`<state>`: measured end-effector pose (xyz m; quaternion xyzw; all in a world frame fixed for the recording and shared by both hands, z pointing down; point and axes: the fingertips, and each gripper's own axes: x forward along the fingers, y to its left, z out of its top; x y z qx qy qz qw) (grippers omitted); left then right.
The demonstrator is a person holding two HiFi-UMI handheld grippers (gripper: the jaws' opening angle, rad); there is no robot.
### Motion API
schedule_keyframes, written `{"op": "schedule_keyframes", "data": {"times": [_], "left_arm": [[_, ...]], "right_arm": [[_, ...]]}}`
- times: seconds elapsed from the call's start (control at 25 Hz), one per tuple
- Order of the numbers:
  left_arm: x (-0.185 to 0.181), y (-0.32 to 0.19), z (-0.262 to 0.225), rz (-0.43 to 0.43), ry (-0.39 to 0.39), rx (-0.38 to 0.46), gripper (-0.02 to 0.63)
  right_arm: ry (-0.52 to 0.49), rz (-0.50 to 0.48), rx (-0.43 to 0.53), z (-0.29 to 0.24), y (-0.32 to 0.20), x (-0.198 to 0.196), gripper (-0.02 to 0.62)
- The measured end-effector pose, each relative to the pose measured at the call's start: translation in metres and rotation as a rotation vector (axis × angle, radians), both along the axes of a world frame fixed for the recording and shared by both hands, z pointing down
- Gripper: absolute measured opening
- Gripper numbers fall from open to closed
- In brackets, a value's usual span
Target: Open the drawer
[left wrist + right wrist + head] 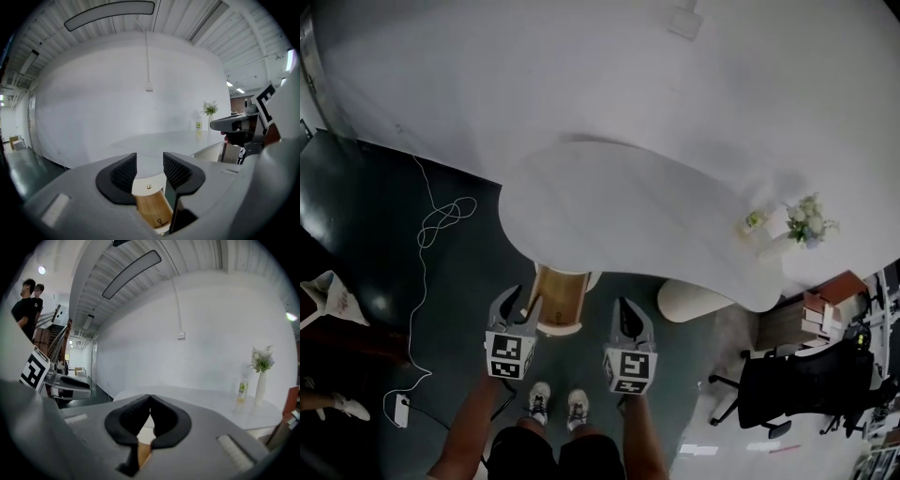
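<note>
1 drawer (561, 295) open under table (609, 206) edge | left claw (150, 169) released, empty; right claw (150, 398) clenched, empty; both clear

— What's on the white tabletop (619, 197)?
— A vase (807, 223) of flowers and a small bottle (754, 221) beside it, near the right end. A white cable (431, 234) trails across the dark floor (366, 216).
</note>
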<state>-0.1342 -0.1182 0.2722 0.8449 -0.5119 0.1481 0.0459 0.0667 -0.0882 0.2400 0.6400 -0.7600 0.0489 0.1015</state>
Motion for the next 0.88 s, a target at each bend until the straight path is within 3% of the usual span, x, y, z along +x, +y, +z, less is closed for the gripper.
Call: {"op": "schedule_keyframes", "data": {"times": [0.44,0.88], "left_arm": [[0.007,0.029,-0.108,0.004,0.045,0.071,0.138],[-0.003,0.056,-0.154,-0.023,0.058,0.108,0.077]], "right_arm": [[0.004,0.0,0.035,-0.088,0.035,0.007,0.003],[0.027,-0.035,0.081,-0.129,0.065,0.008,0.003]]}}
